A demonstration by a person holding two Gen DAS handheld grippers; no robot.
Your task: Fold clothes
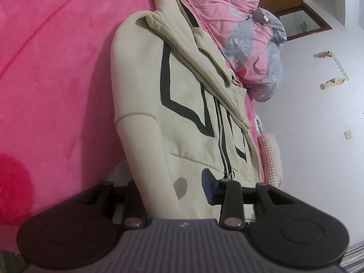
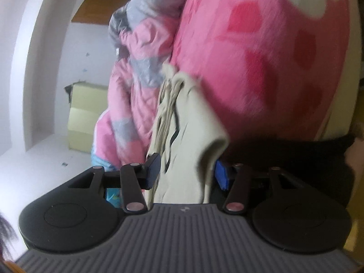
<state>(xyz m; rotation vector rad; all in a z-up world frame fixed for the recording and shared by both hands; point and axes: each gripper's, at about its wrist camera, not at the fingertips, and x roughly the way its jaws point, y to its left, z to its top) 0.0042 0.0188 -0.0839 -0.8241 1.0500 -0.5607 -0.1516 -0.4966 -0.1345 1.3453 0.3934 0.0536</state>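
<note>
The left gripper (image 1: 173, 187) is clamped on the near hem of the beige zip hoodie (image 1: 182, 104), which lies stretched across the pink bedspread (image 1: 56, 68). The right gripper (image 2: 187, 170) stands apart, loose hoodie cloth (image 2: 188, 136) hanging between its pads untouched. A pink-and-grey quilt (image 1: 245, 34) is bunched at the far right.

A bed (image 1: 52, 72) under a bright pink fleece cover fills the room. Against its far side lies a bunched pink-and-grey quilt (image 1: 248, 45). Beyond the quilt stands a white wall (image 1: 318, 118) with a brown-framed opening (image 1: 302, 20), a small socket (image 1: 348, 134) and hooks (image 1: 339, 64).
</note>
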